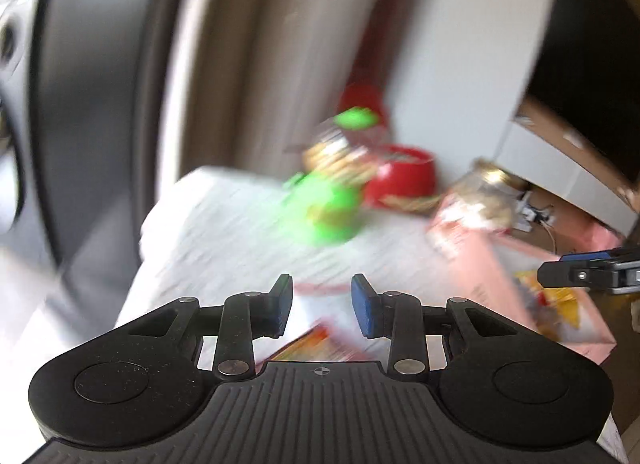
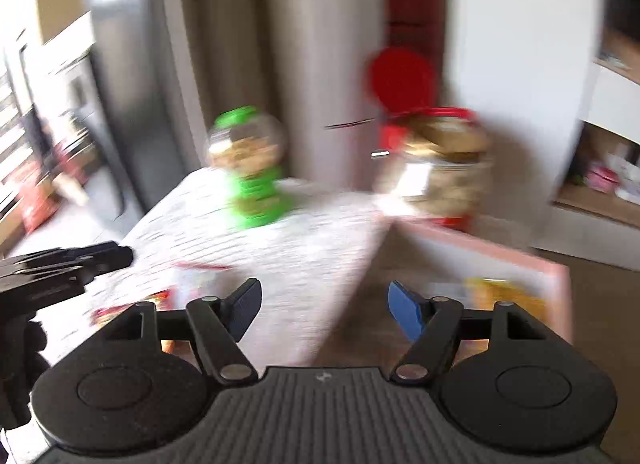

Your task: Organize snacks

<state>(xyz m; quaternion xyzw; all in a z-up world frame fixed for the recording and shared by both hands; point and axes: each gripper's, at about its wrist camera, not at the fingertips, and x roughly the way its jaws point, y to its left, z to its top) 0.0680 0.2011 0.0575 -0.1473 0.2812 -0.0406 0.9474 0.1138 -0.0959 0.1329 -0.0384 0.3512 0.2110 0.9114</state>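
Note:
Both views are motion-blurred. A green snack dispenser (image 1: 332, 200) (image 2: 250, 168) with a clear globe stands on a white cloth-covered table (image 1: 224, 232). A red-lidded jar of snacks (image 2: 440, 160) stands behind a pink box (image 1: 516, 276) (image 2: 552, 268) that holds a yellow packet (image 1: 556, 300) (image 2: 508, 296). A red-orange snack packet (image 1: 316, 344) (image 2: 132, 304) lies on the cloth just under my left gripper (image 1: 322, 304), which is open and empty. My right gripper (image 2: 324, 310) is wide open and empty, over the table edge by the pink box.
A red bowl (image 1: 404, 176) and a second jar (image 1: 480, 192) sit near the back of the table. A curtain (image 2: 240, 44) and white wall are behind. Shelving (image 2: 608, 168) stands at the right. The other gripper (image 1: 588, 270) (image 2: 60, 264) shows at each view's edge.

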